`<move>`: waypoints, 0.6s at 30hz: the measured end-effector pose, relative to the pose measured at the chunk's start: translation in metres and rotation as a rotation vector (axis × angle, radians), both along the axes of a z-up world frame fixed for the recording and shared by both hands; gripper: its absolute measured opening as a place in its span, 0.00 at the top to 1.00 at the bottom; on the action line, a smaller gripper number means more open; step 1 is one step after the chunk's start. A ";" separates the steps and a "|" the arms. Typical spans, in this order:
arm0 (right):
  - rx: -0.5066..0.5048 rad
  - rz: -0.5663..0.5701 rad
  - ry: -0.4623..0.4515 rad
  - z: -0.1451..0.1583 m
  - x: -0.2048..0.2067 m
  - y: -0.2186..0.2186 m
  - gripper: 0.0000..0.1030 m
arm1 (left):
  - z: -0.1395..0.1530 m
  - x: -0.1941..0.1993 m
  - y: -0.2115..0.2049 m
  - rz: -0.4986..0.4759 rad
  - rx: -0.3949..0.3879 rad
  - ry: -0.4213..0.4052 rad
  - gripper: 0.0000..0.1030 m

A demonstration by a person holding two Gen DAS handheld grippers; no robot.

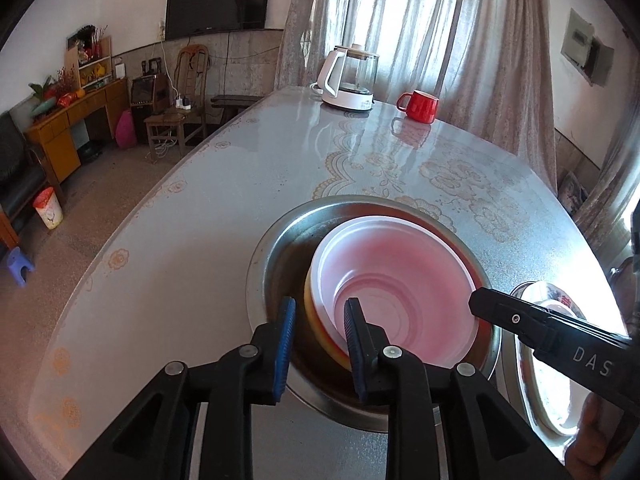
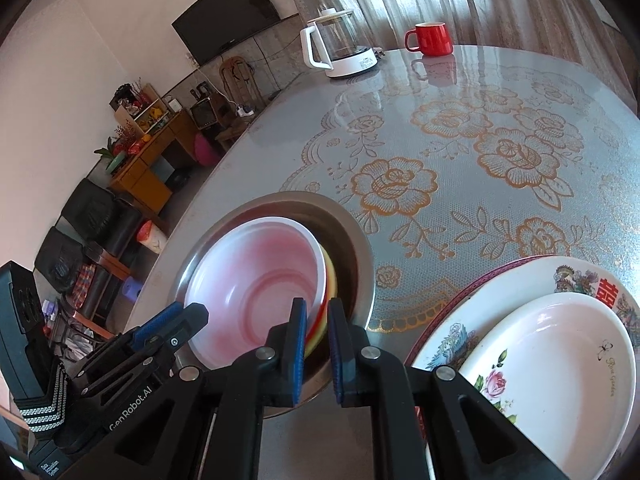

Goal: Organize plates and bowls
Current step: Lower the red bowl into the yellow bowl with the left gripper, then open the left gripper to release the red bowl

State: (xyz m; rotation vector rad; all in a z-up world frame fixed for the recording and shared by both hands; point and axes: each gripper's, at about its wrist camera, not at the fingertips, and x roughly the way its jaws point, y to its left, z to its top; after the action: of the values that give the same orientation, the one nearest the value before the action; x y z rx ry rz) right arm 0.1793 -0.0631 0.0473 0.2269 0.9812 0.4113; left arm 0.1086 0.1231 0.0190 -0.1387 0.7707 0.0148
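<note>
**Both grippers at the bowl stack in the steel basin**

A steel basin (image 1: 272, 256) sits on the table (image 1: 200, 216), which is covered with a grey cloth printed with gold roses. Inside the basin, nested bowls lean tilted: a white bowl (image 1: 400, 276) with a pinkish inside lies on top, and the yellow and red rims of other bowls (image 2: 326, 300) show beneath it.

The left gripper (image 1: 320, 344) points down at the stack's near edge. Its blue-padded fingers (image 1: 285, 344) stand apart on either side of the bowl rims, one outside and one inside the white bowl, with gaps visible; they do not press on the rims.

The right gripper (image 2: 318, 344) comes at the other side of the stack. Its fingers (image 2: 298, 352) are parted by a narrow gap, and the yellow and red rims run in behind the left finger. Whether any rim sits between them or is touched I cannot tell.

Just beside the basin, a decorated plate (image 2: 500, 292) with a dark red border lies on the table, and a smaller white plate (image 2: 560, 368) with a rose motif rests on it.

At the far edge stand a kettle (image 1: 348, 80) and a red mug (image 1: 420, 106), well apart from the basin.
</note>
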 end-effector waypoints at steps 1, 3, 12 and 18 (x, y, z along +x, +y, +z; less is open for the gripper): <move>-0.012 0.000 -0.006 0.000 -0.001 0.001 0.89 | 0.001 -0.001 0.000 0.002 0.013 -0.010 0.73; -0.032 0.007 -0.020 0.000 -0.002 0.003 0.86 | 0.001 -0.002 0.000 0.005 0.030 -0.025 0.72; -0.047 0.012 -0.039 0.000 -0.006 0.005 0.86 | 0.002 -0.006 0.001 0.014 0.045 -0.046 0.70; -0.046 0.015 -0.044 0.001 -0.011 0.005 0.85 | 0.002 -0.010 0.000 0.019 0.042 -0.048 0.70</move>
State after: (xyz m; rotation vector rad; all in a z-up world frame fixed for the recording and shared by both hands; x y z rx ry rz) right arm 0.1688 -0.0578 0.0482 0.1683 0.9484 0.4055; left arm 0.0986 0.1233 0.0209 -0.1065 0.7206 0.0452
